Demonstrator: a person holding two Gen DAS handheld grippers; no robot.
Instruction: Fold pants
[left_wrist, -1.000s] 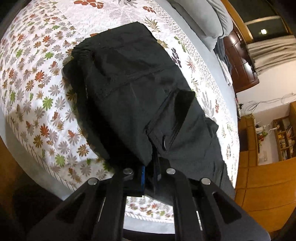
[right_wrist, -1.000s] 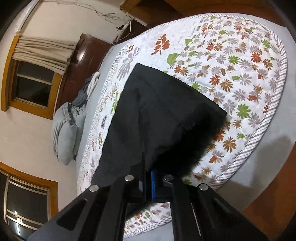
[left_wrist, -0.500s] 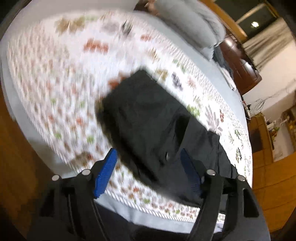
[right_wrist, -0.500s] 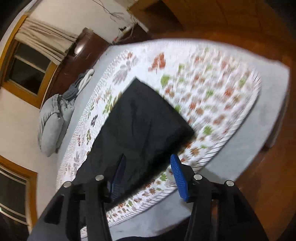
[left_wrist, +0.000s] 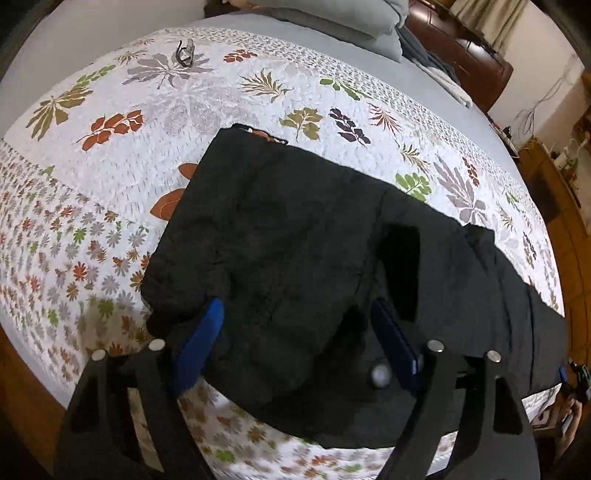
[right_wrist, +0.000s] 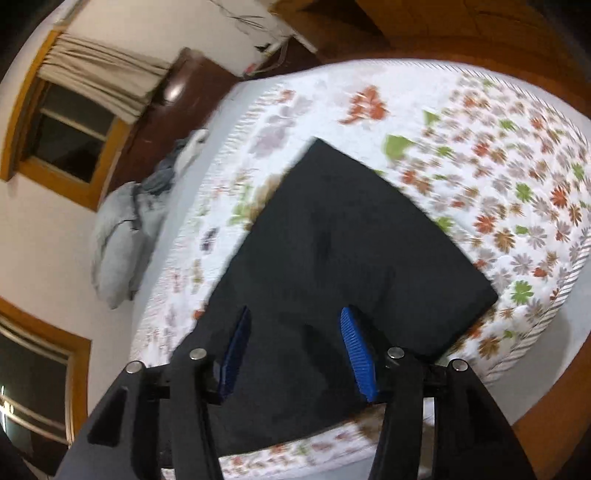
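The black fabric pants lie flat on the white quilted bedspread with a red, green and grey leaf print, filling the centre of the left wrist view and running off toward the lower right of that frame as a long dark strip. In the right wrist view the same pants show as a dark slab with one squared corner pointing to the right edge of the quilt. The left gripper, black with blue ribbed pads, sits at the bottom of its frame with its jaws spread wide over the cloth, pinching nothing. The right gripper is likewise spread apart at the bottom of its frame, above the pants and free of them. A pair of dark-framed eyeglasses rests on the quilt at the upper left. Grey pillows lie at the left of the right wrist view, below a wood-framed window with a beige curtain.
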